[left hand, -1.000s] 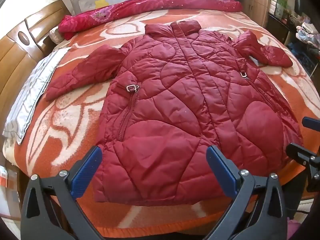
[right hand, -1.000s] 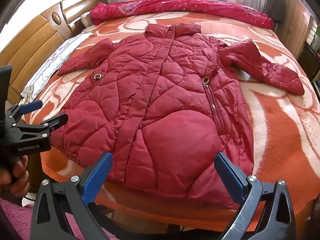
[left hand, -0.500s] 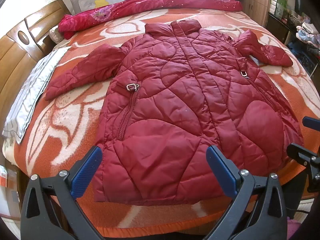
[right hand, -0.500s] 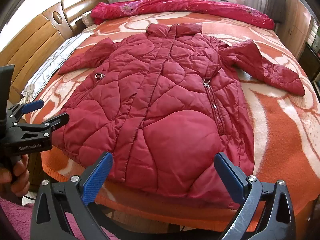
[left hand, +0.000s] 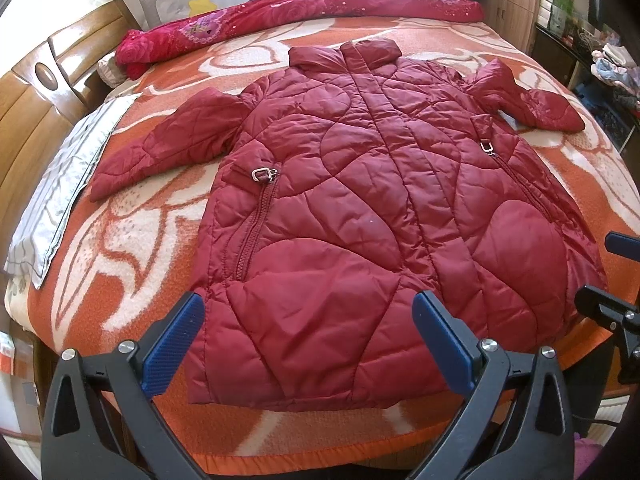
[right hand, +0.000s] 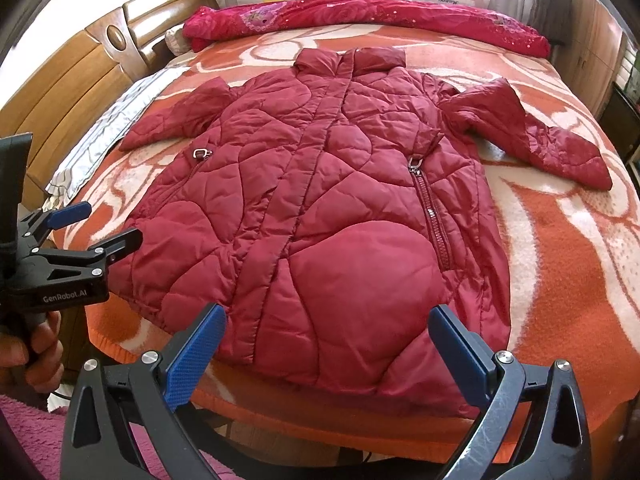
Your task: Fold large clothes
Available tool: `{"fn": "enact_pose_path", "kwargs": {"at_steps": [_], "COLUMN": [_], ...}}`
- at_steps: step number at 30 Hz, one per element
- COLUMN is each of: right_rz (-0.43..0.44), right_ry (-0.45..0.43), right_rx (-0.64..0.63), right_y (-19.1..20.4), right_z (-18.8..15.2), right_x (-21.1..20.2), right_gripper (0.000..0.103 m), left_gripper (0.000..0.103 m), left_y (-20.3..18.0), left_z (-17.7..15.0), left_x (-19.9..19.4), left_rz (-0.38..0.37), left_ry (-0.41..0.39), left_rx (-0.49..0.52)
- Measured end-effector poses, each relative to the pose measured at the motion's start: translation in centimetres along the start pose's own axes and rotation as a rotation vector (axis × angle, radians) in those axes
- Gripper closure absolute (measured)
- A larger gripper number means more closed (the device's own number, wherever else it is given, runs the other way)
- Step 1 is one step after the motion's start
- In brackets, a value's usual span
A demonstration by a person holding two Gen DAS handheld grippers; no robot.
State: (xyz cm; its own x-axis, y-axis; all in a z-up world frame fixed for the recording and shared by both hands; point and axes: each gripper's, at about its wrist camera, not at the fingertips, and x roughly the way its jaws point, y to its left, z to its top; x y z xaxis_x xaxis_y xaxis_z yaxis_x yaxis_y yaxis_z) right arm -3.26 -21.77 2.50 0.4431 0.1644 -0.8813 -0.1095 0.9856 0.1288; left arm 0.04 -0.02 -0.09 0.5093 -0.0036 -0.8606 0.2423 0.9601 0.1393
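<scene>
Dark-red quilted puffer coat (left hand: 360, 216) lies flat, front up, on the orange-and-cream blanket (left hand: 120, 240); two sleeves out, two zip pockets. Left gripper (left hand: 308, 340) and right gripper (right hand: 328, 344) both gape wide near its hem, holding nothing.

Almost nothing moves. My left claw (left hand: 308, 340) drifts slightly, so the red coat (left hand: 372, 216) sits a touch higher in its view. From my right claw (right hand: 326, 352), the coat's collar slips a little lower and my left claw edges slightly right.
</scene>
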Motion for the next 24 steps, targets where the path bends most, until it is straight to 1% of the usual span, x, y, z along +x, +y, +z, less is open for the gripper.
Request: {"fn": "enact_pose_path", "kwargs": {"at_steps": [6,11,19,24], "right_rz": [-0.009,0.008,-0.008,0.003], "right_ry": [0.016,0.011,0.002,0.005], "right_rx": [-0.004,-0.001,-0.016,-0.013], "right_y": [0.00,0.02,0.13,0.08], "right_z": [0.06,0.11,0.17,0.22], "right_x": [0.04,-0.03,0.13,0.16], "right_gripper": [0.001,0.001,0.001,0.001], "left_gripper": [0.000,0.000,0.000,0.000], "left_y": [-0.11,-0.13,-0.26,-0.27], "left_z": [-0.40,-0.41,-0.43,-0.45], "left_x": [0.46,0.49,0.37,0.38], "left_rz": [0.000,-0.003,-0.001,0.001], "left_ry": [0.000,0.003,0.001,-0.001], "left_rx": [-0.001,0.000,0.000,0.001]}}
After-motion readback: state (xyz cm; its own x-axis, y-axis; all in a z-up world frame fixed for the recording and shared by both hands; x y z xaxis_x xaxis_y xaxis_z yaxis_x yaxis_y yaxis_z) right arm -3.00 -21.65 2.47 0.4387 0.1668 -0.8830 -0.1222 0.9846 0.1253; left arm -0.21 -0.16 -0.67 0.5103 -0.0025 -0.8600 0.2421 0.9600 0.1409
